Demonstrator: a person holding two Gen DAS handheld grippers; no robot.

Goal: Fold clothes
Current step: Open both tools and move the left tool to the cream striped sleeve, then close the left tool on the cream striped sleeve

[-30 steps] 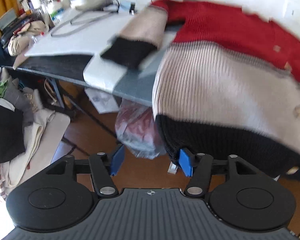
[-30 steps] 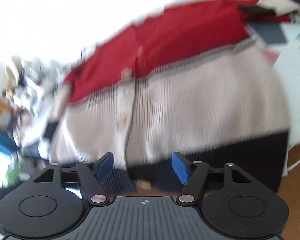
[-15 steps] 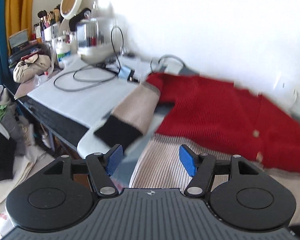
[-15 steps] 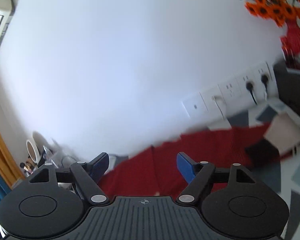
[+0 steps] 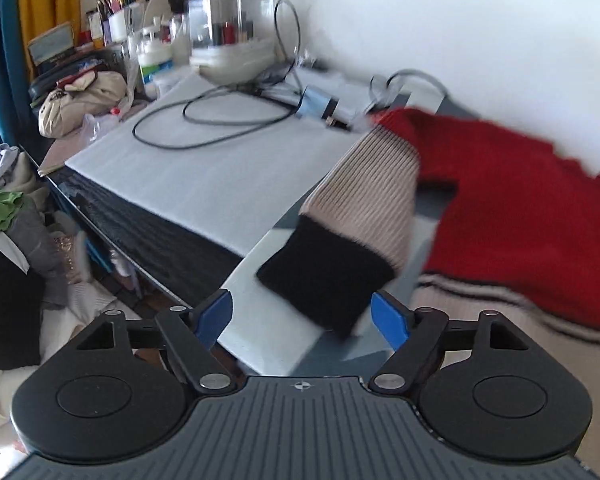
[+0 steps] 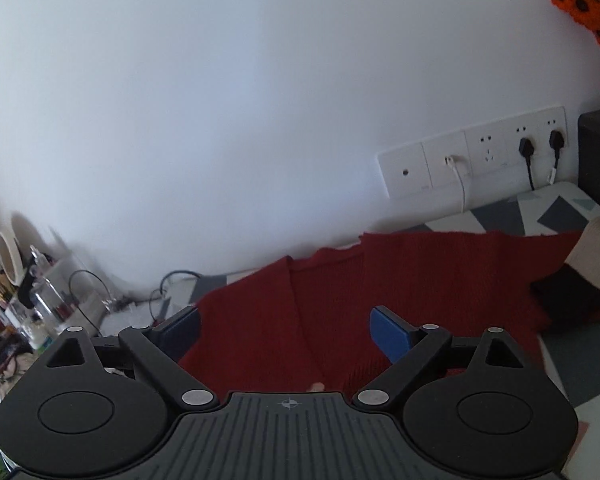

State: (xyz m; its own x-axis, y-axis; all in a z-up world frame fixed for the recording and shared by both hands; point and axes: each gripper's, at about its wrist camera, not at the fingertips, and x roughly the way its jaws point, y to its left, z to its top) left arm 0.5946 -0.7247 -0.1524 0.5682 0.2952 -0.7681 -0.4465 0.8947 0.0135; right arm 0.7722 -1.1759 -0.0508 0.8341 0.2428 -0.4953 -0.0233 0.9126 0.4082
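A knit cardigan, red on top with beige and black bands, lies spread on the table, seen in the left wrist view and the right wrist view. Its left sleeve lies folded inward, black cuff nearest me. My left gripper is open and empty, just short of that cuff. My right gripper is open and empty above the red chest part. The other sleeve lies at the right.
A white foam sheet with a black cable covers the table's left part. Cosmetics, brushes and a mirror crowd the far left. Wall sockets with plugs sit behind; clothes are piled on the floor.
Both grippers rose from the cardigan's black hem at the table edge and tilted up. The left one then moved toward the left sleeve's cuff. Both stayed open.
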